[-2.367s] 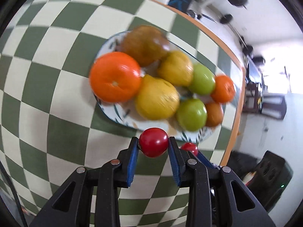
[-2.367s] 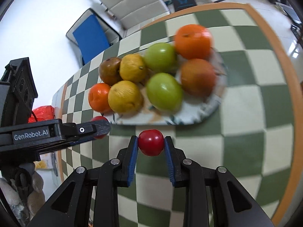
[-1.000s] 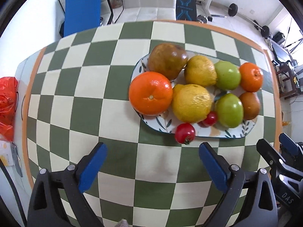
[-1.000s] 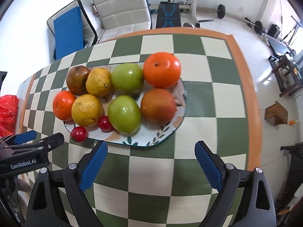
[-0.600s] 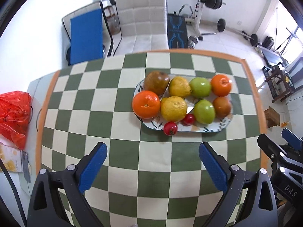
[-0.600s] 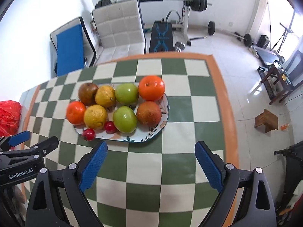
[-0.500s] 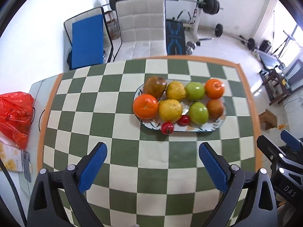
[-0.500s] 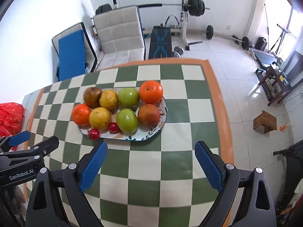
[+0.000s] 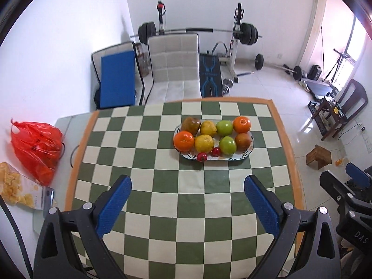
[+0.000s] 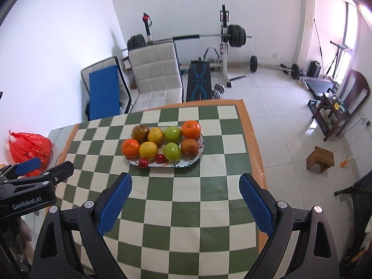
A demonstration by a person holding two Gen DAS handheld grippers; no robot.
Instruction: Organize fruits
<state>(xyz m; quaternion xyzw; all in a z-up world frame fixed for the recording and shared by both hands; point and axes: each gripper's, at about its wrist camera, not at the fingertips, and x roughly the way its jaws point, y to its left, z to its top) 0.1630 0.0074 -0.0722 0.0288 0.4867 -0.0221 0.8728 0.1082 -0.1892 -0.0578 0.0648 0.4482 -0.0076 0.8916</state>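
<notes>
Left hand-held gripper (image 9: 187,203): jaws spread wide, nothing between the blue pads (image 9: 114,205), raised above the near part of the worktop (image 9: 162,209). Right hand-held gripper (image 10: 184,202): jaws likewise wide apart and empty, seen also at 4 o'clock in the left wrist view.

Worktop: green-and-cream checked surface with an orange border.

Plate (image 9: 246,154): oval, patterned rim, at 12 o'clock ahead of both grippers, well apart from them.

Small red fruits: one (image 9: 202,156) at the plate's near rim, 7 o'clock side; whether fully on the plate cannot be told. Second (image 9: 216,151) just beside it, on the plate.

Behind these: near row of orange (image 9: 183,141), lemon (image 9: 204,143), green apple (image 9: 227,145), brownish fruit (image 9: 242,140); far row of brown pear (image 9: 191,125), lemon (image 9: 208,128), green apple (image 9: 224,127), orange (image 9: 242,124).

Red bag (image 9: 36,148): at 9 o'clock, off the worktop.
</notes>
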